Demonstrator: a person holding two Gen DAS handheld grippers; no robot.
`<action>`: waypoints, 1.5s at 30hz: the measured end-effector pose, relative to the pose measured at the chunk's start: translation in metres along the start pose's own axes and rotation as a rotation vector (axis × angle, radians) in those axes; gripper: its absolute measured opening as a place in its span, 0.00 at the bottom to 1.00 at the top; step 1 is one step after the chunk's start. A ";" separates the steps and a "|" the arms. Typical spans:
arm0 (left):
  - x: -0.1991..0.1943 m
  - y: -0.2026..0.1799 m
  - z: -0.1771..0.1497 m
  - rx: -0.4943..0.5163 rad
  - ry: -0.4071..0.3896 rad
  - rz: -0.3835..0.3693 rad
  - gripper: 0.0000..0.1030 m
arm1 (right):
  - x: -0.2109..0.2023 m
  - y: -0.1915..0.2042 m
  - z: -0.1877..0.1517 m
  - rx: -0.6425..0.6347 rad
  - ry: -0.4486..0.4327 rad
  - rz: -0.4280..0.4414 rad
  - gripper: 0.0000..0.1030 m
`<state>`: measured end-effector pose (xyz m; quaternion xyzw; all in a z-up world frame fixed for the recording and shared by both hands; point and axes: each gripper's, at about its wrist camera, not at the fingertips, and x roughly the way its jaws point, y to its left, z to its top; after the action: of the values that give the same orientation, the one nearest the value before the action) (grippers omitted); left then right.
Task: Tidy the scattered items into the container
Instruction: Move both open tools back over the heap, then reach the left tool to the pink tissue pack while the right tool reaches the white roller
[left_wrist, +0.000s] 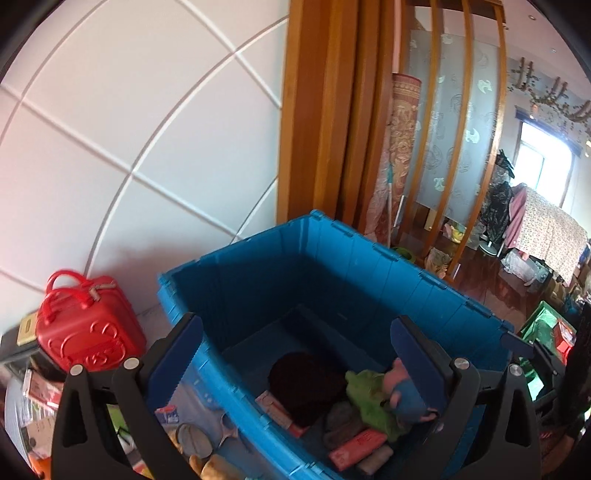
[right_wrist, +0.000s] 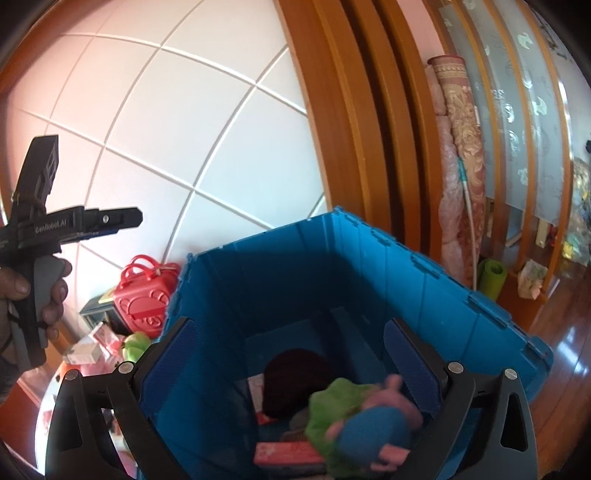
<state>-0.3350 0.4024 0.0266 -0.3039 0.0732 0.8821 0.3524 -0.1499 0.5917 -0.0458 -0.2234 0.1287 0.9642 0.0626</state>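
Note:
An open blue crate (left_wrist: 332, 266) (right_wrist: 406, 280) fills the middle of both views. Inside lie a dark knitted hat (left_wrist: 306, 384), a green cloth (left_wrist: 369, 398), a pink packet (left_wrist: 356, 445) and a pink-and-blue plush toy (right_wrist: 373, 424), which is blurred. My left gripper (left_wrist: 297, 328) is open over the crate's near left wall, with nothing pressed between its pads. My right gripper (right_wrist: 291, 328) is open above the crate's inside. The toy sits below and between its fingers, and the pads are clear of it. A hand (right_wrist: 51, 291) holds the left gripper at the far left of the right wrist view.
A red toy suitcase (left_wrist: 88, 325) (right_wrist: 144, 299) stands by the white panelled wall left of the crate. Loose packets and small items (left_wrist: 184, 435) lie beside the crate. A wooden frame (left_wrist: 317, 110), a rolled rug (right_wrist: 461, 166) and a green mat roll (right_wrist: 491, 280) stand behind the crate.

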 end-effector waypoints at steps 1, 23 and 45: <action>-0.004 0.007 -0.006 -0.013 0.010 0.009 1.00 | 0.000 0.004 0.001 -0.006 0.003 0.009 1.00; -0.114 0.154 -0.152 -0.300 0.056 0.181 1.00 | 0.015 0.164 -0.008 -0.220 0.093 0.229 1.00; -0.242 0.369 -0.384 -0.668 0.219 0.524 1.00 | 0.070 0.375 -0.184 -0.473 0.415 0.452 1.00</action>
<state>-0.2575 -0.1422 -0.1715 -0.4643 -0.1046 0.8794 -0.0107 -0.2032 0.1857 -0.1541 -0.3880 -0.0411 0.8910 -0.2322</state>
